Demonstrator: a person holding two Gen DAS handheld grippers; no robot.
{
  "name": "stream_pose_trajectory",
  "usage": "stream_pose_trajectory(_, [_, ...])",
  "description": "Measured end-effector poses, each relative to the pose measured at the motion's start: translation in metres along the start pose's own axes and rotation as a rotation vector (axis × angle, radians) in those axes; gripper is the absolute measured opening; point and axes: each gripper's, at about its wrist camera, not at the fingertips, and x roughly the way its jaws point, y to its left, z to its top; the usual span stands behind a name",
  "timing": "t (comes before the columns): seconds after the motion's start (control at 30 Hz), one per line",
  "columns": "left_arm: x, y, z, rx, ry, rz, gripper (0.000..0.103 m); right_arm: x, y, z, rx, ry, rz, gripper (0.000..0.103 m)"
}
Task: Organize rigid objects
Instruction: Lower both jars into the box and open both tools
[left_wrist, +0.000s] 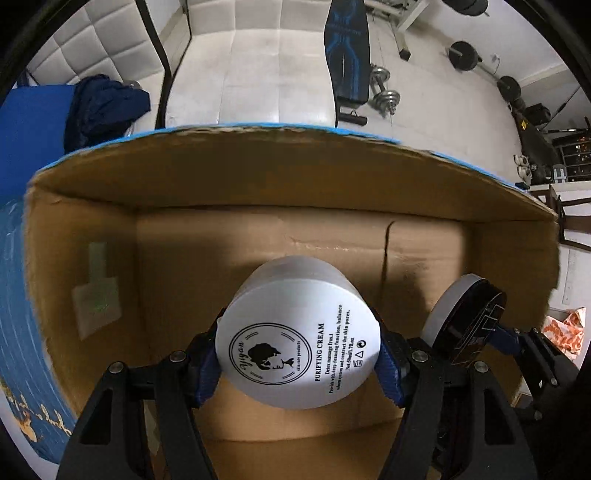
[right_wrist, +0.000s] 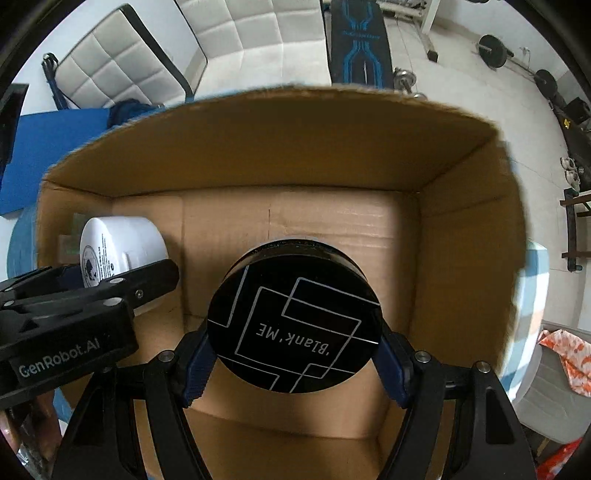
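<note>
White cream jar (left_wrist: 297, 334) and black Blank'ME jar (right_wrist: 294, 317), side by side, above open cardboard box (left_wrist: 258, 177)

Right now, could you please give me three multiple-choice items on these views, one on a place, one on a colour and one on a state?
1. Where are both jars held?
A. over the open cardboard box
B. on the white sofa
C. on the floor by the dumbbells

2. What colour is the jar marked Blank ME?
A. white
B. black
C. orange

3. How does the left hand-held gripper stand?
A. open and empty
B. shut on the white cream jar
C. shut on a box flap

Answers: 1 A, box walls and floor lie behind both jars. 2 B, its face is black with thin pale lines. 3 B, blue pads press the jar's two sides; the right hand-held gripper likewise clamps the black jar.
</note>
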Motion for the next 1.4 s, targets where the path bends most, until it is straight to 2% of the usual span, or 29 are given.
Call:
stream_pose_trajectory(0.3, [0.018, -0.005, 0.010, 0.015, 0.055, 0.002, 0.067, 0.030, -0.007, 0.019, 0.002, 0.065, -0.041, 0.077])
stream_pose_trajectory(0.53, [0.029, -0.002, 0.007, -0.013, 0.097, 0.025, 0.067, 0.038, -0.001, 0.021, 0.003, 0.107, -0.049, 0.077])
stream_pose_trajectory(0.6, [0.027, -0.002, 0.004, -0.015, 0.092, 0.020, 0.072, 0.039, 0.000, 0.020, 0.009, 0.117, -0.048, 0.079])
stream_pose_trajectory(0.67, [0.022, -0.003, 0.001, -0.017, 0.079, 0.019, 0.074, 0.037, 0.002, 0.020, 0.002, 0.113, -0.046, 0.084])
stream_pose_trajectory(0.77, [0.014, -0.005, -0.003, -0.022, 0.062, 0.017, 0.084, 0.034, 0.007, 0.018, -0.003, 0.112, -0.045, 0.089])
stream_pose_trajectory(0.93, [-0.004, -0.006, -0.017, -0.010, 0.033, 0.035, 0.092, 0.024, 0.015, 0.009, -0.019, 0.102, -0.068, 0.096])
stream_pose_trajectory(1.0, [-0.012, -0.005, -0.026, -0.011, 0.016, 0.041, 0.095, 0.018, 0.018, 0.002, -0.016, 0.094, -0.068, 0.103])
stream_pose_trajectory(1.07, [-0.021, 0.000, -0.039, -0.017, -0.001, 0.033, 0.098, 0.009, 0.021, -0.007, -0.014, 0.074, -0.076, 0.103])
stream_pose_trajectory(1.4, [-0.076, 0.000, -0.104, -0.022, -0.146, 0.053, 0.099, -0.033, 0.027, -0.070, 0.034, -0.022, -0.049, 0.103])
